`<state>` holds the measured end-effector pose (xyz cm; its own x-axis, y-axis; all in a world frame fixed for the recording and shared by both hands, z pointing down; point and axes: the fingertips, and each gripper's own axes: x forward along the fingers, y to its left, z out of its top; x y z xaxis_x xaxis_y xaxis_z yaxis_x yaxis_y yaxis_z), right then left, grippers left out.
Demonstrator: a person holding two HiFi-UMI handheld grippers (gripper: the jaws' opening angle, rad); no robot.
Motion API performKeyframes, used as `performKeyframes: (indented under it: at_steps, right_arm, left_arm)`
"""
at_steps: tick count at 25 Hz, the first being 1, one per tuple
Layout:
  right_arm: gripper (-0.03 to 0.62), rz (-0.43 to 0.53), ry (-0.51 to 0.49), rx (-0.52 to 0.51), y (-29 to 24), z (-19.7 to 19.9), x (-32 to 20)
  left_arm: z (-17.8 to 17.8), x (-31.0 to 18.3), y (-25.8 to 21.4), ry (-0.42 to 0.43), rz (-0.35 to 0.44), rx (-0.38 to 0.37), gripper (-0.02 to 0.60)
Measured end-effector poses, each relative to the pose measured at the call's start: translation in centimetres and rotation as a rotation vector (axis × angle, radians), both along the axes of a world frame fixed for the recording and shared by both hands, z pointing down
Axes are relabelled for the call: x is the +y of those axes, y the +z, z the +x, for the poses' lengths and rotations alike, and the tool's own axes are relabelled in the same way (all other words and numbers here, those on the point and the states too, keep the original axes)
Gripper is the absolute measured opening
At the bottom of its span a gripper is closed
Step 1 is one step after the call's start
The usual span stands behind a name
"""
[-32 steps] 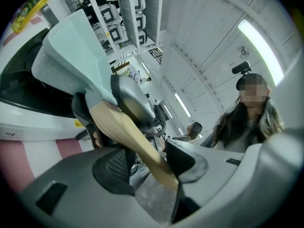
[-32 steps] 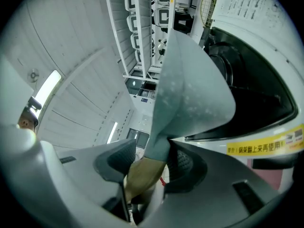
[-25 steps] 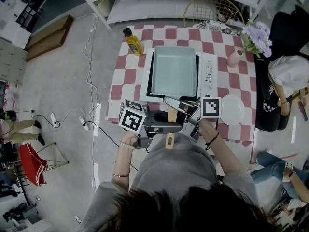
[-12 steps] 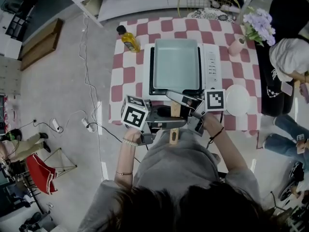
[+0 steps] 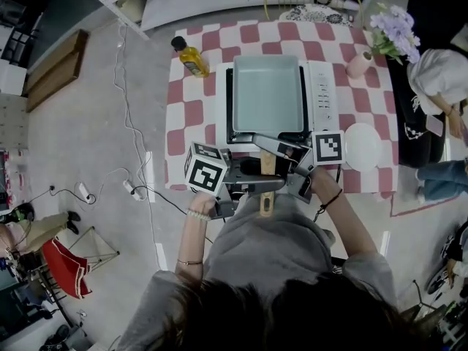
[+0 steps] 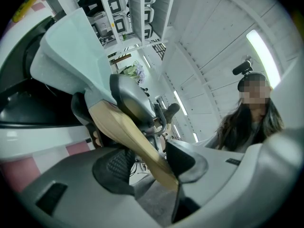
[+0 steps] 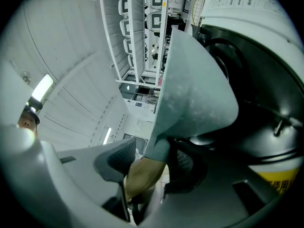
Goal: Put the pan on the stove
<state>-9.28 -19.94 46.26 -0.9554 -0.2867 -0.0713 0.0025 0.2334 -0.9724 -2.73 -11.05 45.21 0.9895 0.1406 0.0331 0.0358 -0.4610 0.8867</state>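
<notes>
The square pale-green pan (image 5: 267, 93) lies flat on the white stove (image 5: 322, 101), and its wooden handle (image 5: 267, 168) sticks out toward me past the stove's front. My left gripper (image 5: 257, 186) reaches in from the left and is shut on the handle near its end. My right gripper (image 5: 272, 151) comes from the right and is shut on the handle closer to the pan. In the left gripper view the handle (image 6: 128, 132) runs between the pads (image 6: 183, 158). The right gripper view shows the handle (image 7: 142, 175) filling the gap between the pads (image 7: 118, 158), with the pan (image 7: 190, 94) just beyond.
The stove sits on a red-and-white checked table (image 5: 191, 115). On the table are an oil bottle (image 5: 191, 59) at the back left, a white plate (image 5: 363, 146) to the right of the stove, and a pink vase with purple flowers (image 5: 360, 63). A person (image 5: 439, 86) stands at the right edge.
My head view has drifted, so the table sits slightly differently in frame. The pan stays on the stove, and both grippers keep their places on the handle.
</notes>
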Motion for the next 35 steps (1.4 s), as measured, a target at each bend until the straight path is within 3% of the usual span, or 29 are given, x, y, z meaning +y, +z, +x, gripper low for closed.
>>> performKeyframes:
  at_steps: [35]
  right_arm:
    - [0.19,-0.03,-0.005,0.029,1.1,0.3,0.3]
  left_arm:
    - [0.4,0.6,1.3,0.013,0.014,-0.018,0.206]
